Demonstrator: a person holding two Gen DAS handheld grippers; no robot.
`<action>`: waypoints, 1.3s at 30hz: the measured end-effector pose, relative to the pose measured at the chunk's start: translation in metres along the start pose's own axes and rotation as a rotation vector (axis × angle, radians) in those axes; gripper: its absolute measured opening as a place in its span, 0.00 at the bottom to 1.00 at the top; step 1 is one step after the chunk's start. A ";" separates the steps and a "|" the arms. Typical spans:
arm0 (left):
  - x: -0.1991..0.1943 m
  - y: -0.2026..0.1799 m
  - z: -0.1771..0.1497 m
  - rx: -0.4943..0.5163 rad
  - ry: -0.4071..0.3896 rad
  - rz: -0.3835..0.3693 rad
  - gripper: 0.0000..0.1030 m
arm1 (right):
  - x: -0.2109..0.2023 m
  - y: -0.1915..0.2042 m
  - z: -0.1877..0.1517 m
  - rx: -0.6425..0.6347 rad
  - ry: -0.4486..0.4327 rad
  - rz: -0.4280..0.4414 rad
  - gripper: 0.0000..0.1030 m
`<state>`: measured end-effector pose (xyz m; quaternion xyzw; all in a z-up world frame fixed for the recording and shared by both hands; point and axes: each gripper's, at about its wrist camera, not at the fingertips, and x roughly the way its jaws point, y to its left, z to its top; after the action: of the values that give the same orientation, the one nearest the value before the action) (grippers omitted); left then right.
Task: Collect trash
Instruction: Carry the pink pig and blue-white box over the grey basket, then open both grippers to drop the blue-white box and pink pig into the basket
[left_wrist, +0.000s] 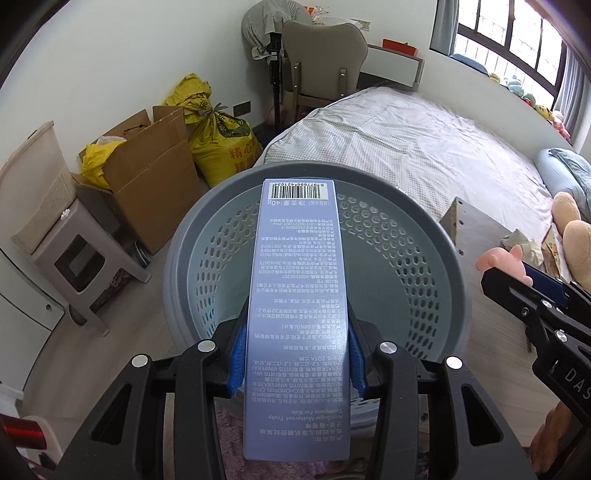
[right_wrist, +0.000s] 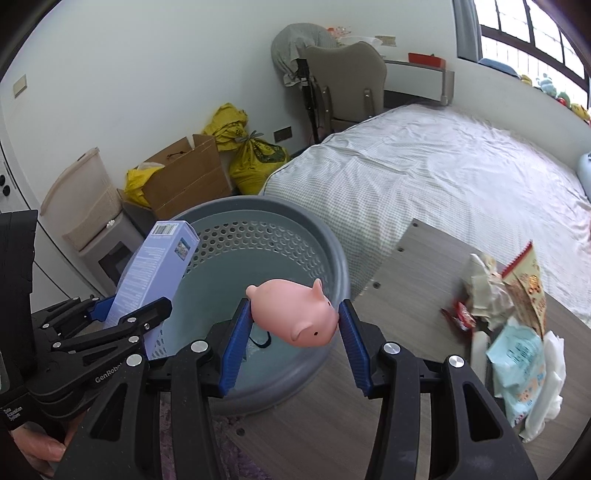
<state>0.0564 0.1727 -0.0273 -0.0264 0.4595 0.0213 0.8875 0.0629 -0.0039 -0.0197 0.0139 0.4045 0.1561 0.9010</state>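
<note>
The left gripper (left_wrist: 295, 354) is clamping a long lavender toothpaste box (left_wrist: 299, 314) between its blue fingers (left_wrist: 238, 354), gripping it near the lower half. The box's long axis is running forward along the fingers, its barcode end pointing away and hanging over the open mouth of the grey perforated basket (left_wrist: 406, 206). In the right wrist view the box (right_wrist: 155, 273) is tilting upward over the basket's near left rim (right_wrist: 332, 251). The right gripper (right_wrist: 295, 332) is holding a pink rubber pig (right_wrist: 295, 314) between its fingers (right_wrist: 351, 343), the pig lying crosswise with its snout toward the left, above the basket's near edge. A heap of wrappers (right_wrist: 509, 332) is lying at the right edge of the table (right_wrist: 406, 280).
</note>
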 end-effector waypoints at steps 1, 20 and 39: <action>0.002 0.002 0.001 -0.003 0.002 0.002 0.41 | 0.004 0.002 0.002 -0.003 0.005 0.007 0.46; 0.019 0.017 0.016 -0.035 0.019 -0.004 0.41 | 0.040 0.022 0.012 -0.034 0.055 0.050 0.46; 0.010 0.018 0.019 -0.053 -0.002 0.016 0.58 | 0.027 0.017 0.014 -0.024 0.016 0.032 0.59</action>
<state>0.0761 0.1923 -0.0247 -0.0462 0.4583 0.0405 0.8867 0.0852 0.0214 -0.0272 0.0083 0.4097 0.1753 0.8952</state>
